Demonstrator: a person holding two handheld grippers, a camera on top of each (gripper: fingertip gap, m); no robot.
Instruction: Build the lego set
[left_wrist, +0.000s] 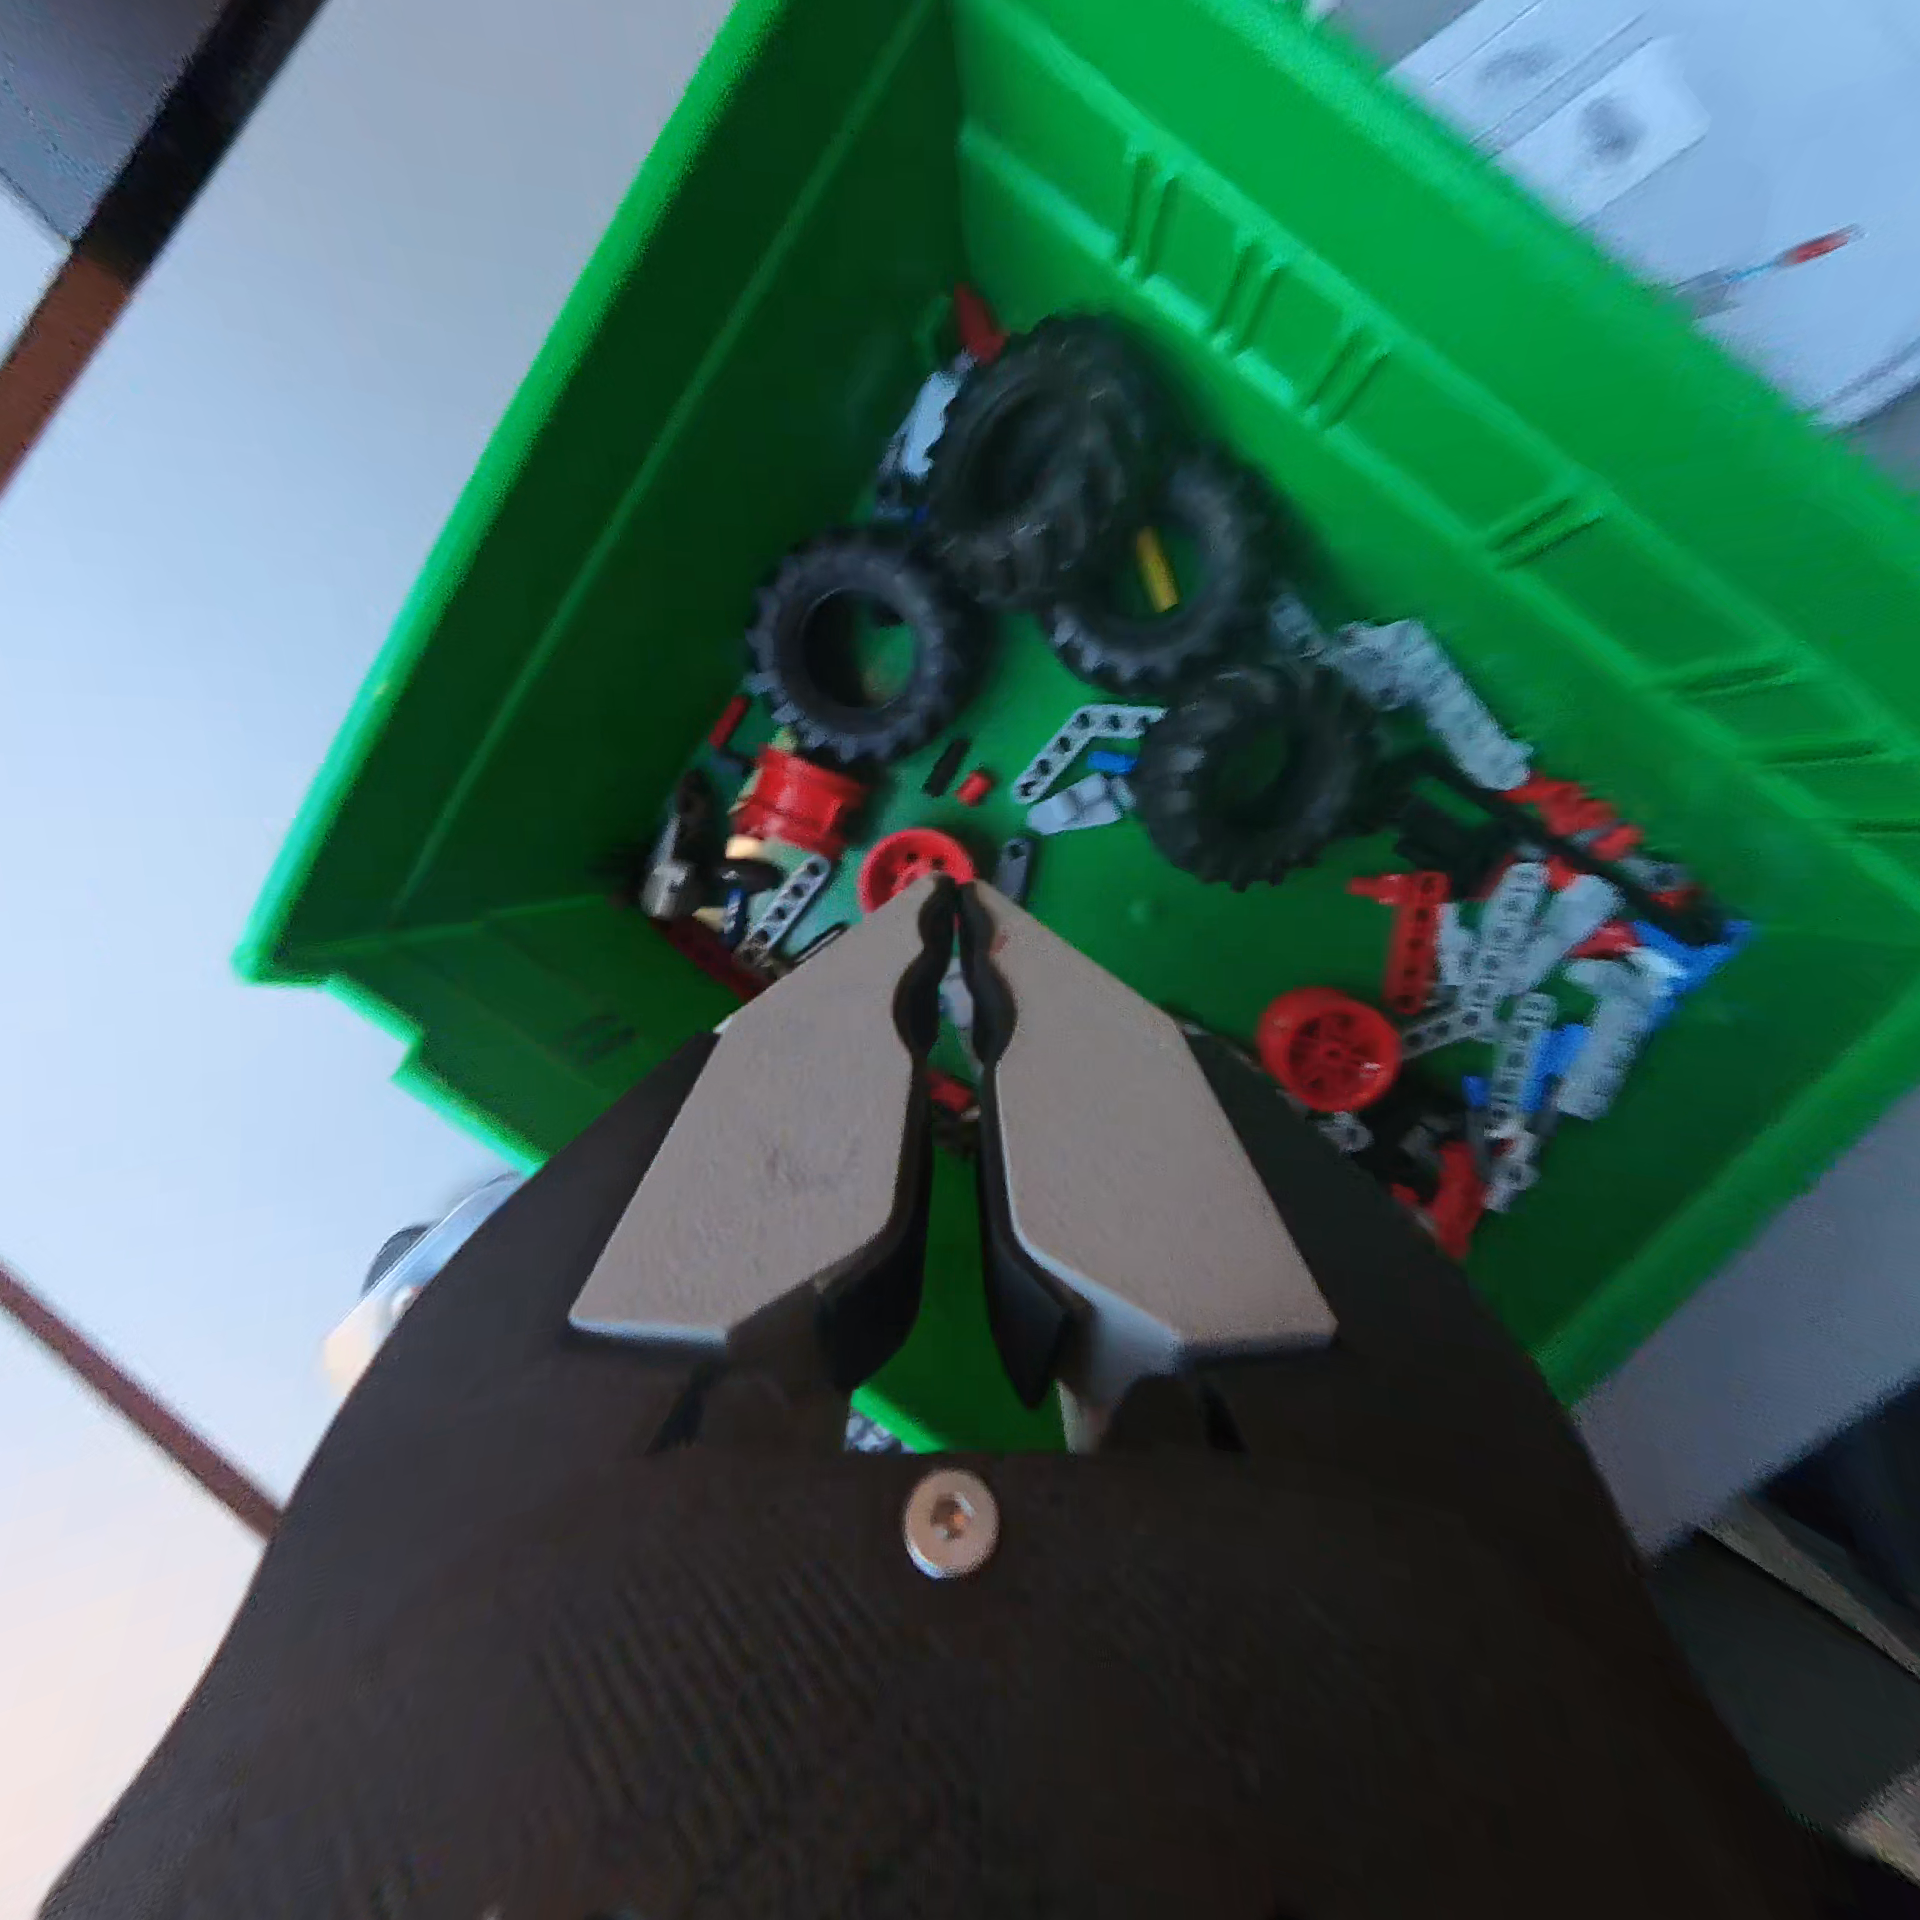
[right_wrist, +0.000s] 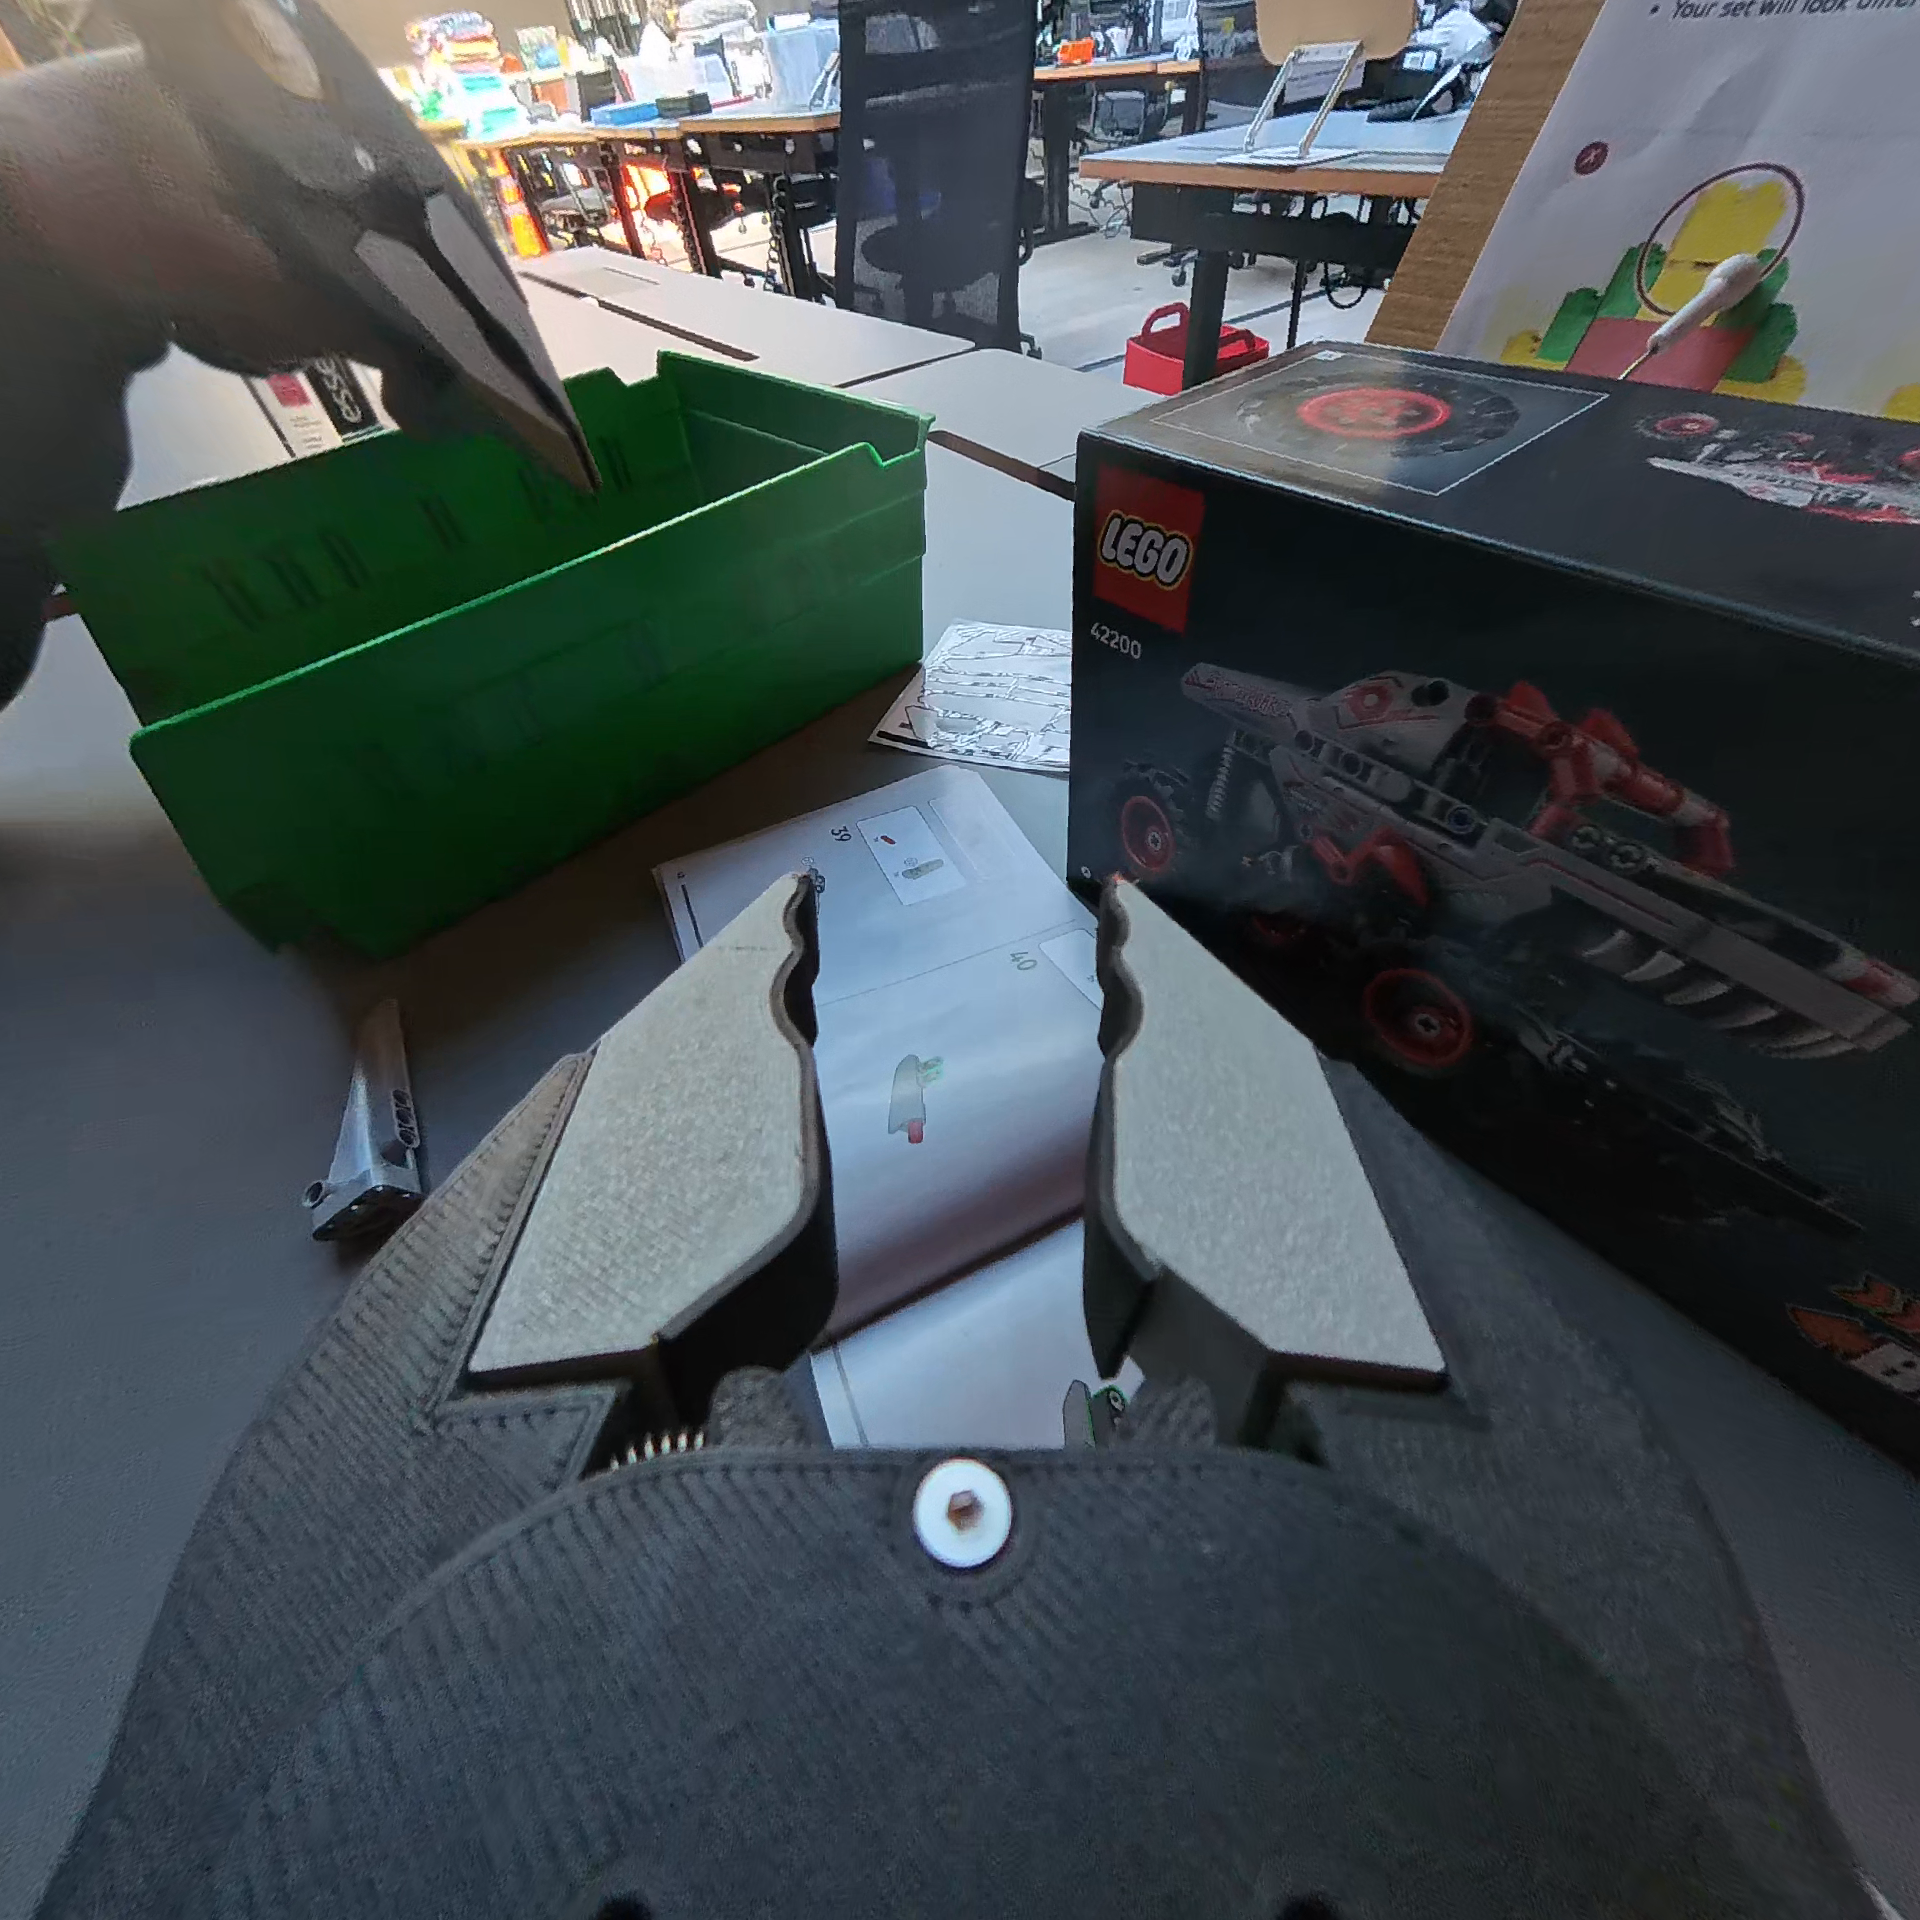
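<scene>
Left wrist view: I'm looking down into the green bin (left_wrist: 727, 436), shot's a bit blurry
Left gripper (left_wrist: 956, 902): fingers pinched together at the tips, nothing between them as far as I can see, hanging over the inside of the bin
Bin contents: four black tires (left_wrist: 1044, 457) bunched near the middle, red wheel hubs (left_wrist: 1330, 1044), and a heap of grey, red and blue beams (left_wrist: 1538, 966) toward the right side
Closest piece to my left tips: a red wheel hub (left_wrist: 916, 857) just past them, can't tell if I'm touching it
Right wrist view: right gripper (right_wrist: 956, 904) has its fingers spread wide apart, holding nothing, low over the table (right_wrist: 156, 1091)
Under the right gripper: the open instruction booklet (right_wrist: 935, 1039), flat on the table
Right of that: the black set box (right_wrist: 1507, 831), standing right beside the booklet
Left of that: one loose grey piece (right_wrist: 374, 1132) on the table, near the bin's front wall
Behind the booklet: a sticker sheet (right_wrist: 997, 691) between bin and box
</scene>
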